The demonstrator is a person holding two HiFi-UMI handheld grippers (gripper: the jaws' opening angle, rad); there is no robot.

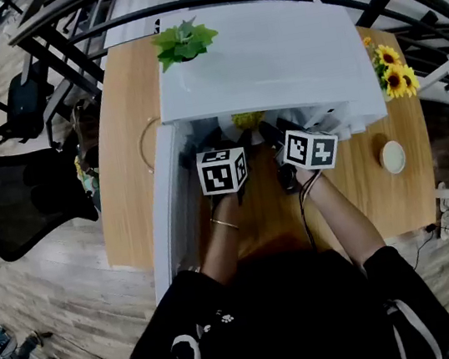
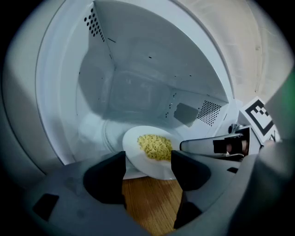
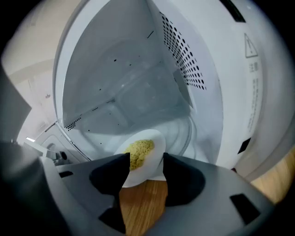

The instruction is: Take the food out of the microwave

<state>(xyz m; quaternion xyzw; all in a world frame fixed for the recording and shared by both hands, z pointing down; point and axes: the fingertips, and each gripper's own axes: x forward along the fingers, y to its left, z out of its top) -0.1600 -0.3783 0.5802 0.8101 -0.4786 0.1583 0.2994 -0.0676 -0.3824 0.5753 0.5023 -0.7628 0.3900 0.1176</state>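
Noodles (image 2: 155,146), yellow and heaped, are sitting on a round white plate (image 2: 137,154) at the mouth of the open white microwave (image 1: 274,65), with the plate's near edge hanging over the wooden table (image 1: 124,156). The right gripper (image 3: 145,167) is pinching the plate's rim. The left gripper (image 2: 147,167) is gaping, with the plate's edge showing between its jaws. Only the head view is showing the leafy green plant (image 1: 183,41) (by the microwave's far corner).

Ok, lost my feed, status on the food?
Left gripper open at plate; right gripper gripping its rim. Plate at microwave mouth. Nothing in the way.
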